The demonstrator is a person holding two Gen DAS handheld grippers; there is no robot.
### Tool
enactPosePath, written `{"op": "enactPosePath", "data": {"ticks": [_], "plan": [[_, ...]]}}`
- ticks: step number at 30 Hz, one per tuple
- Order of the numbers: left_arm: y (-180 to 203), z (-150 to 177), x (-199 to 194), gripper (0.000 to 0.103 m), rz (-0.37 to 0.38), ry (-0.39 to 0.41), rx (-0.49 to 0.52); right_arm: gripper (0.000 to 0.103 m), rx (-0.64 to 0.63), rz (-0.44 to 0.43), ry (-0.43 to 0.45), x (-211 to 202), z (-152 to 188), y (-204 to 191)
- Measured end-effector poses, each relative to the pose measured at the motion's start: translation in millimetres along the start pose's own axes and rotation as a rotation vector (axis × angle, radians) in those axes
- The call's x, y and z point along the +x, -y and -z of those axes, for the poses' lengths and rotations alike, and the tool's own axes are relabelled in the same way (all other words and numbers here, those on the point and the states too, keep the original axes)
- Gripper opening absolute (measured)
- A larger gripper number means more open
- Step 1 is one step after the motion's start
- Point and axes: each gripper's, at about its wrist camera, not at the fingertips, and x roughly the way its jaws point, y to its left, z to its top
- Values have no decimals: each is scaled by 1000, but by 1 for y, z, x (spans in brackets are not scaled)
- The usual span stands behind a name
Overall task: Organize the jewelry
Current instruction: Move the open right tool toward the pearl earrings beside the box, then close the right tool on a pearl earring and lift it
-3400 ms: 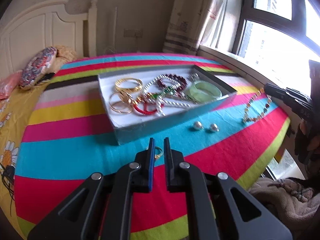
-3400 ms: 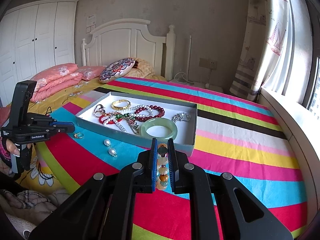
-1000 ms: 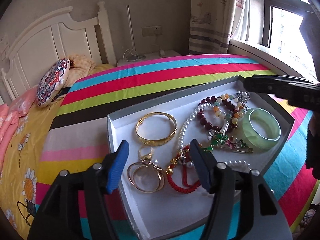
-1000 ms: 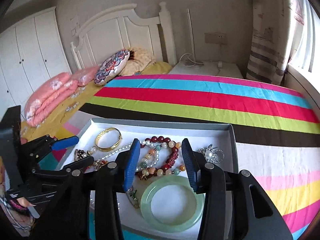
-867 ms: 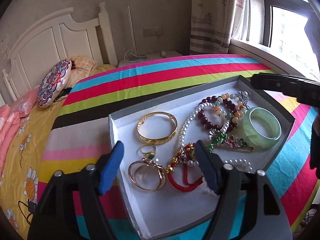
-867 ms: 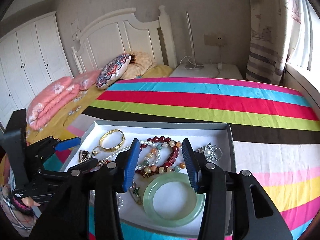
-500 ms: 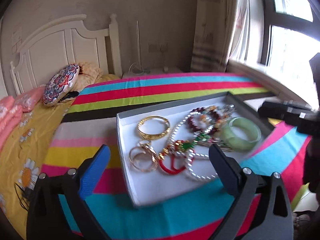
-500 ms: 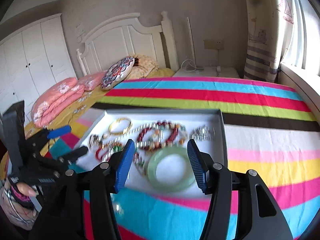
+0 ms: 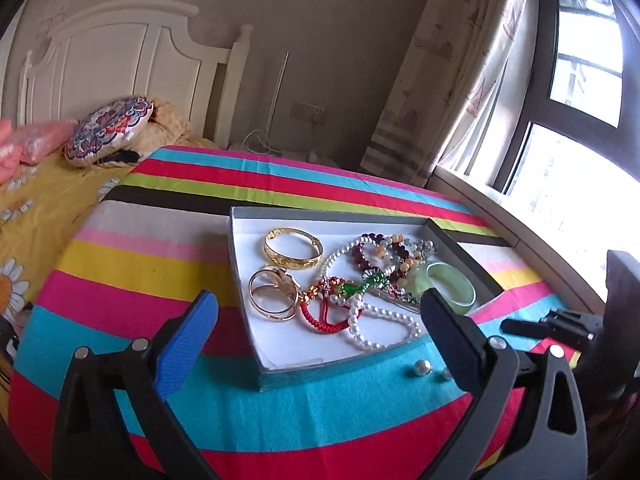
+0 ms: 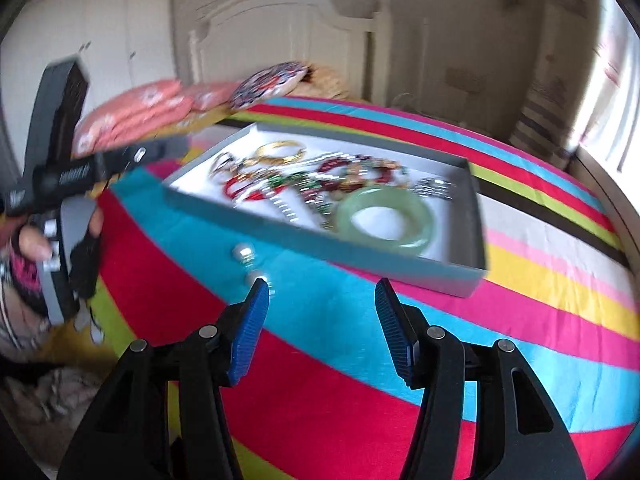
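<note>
A grey tray [image 9: 320,213] with a white lining lies on the striped cloth. It holds a gold bangle [image 9: 293,254], gold rings [image 9: 272,296], a pearl bracelet [image 9: 384,326], bead strands and a jade bangle [image 9: 450,288]. Two loose pearls [image 9: 422,367] lie on the blue stripe just in front of it. My left gripper [image 9: 319,296] stands wide open and empty, short of the tray's near corner. My right gripper [image 10: 320,286] is open and empty over the cloth, its left pad beside the pearls [image 10: 256,278]. This view is blurred; the tray [image 10: 320,248] and the jade bangle [image 10: 384,220] lie beyond.
A white headboard [image 9: 120,60], a patterned cushion [image 9: 110,132] and pink pillows [image 10: 140,116] stand at the bed's far end. A curtain and window [image 9: 580,168] run along the right side. The cloth's near edge drops off close to both grippers. A hand [image 10: 36,240] holds the left gripper.
Both grippers have opened and drawn back from over the tray. The beaded bracelet that the right one held now lies in the tray. The left jaws have spread much wider.
</note>
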Motion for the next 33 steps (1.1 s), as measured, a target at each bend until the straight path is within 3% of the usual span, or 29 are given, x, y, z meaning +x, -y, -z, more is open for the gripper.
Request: {"op": "enactPosePath", "data": {"ticks": [11,23,27,33], "plan": [[3,1,4,100,16,-20,17,51,-149,-37,-79,22,-9,-35],[1,0,4,100,17,-22,16,34,-141,-95,-108,36,-10,-35],[1,0,5,100,18,-23,16,14,-151,-106,-105,36,-10,-36],[2,0,4,100,17,-23,16,14,-143,-86,-90,31,-8,-34]]}}
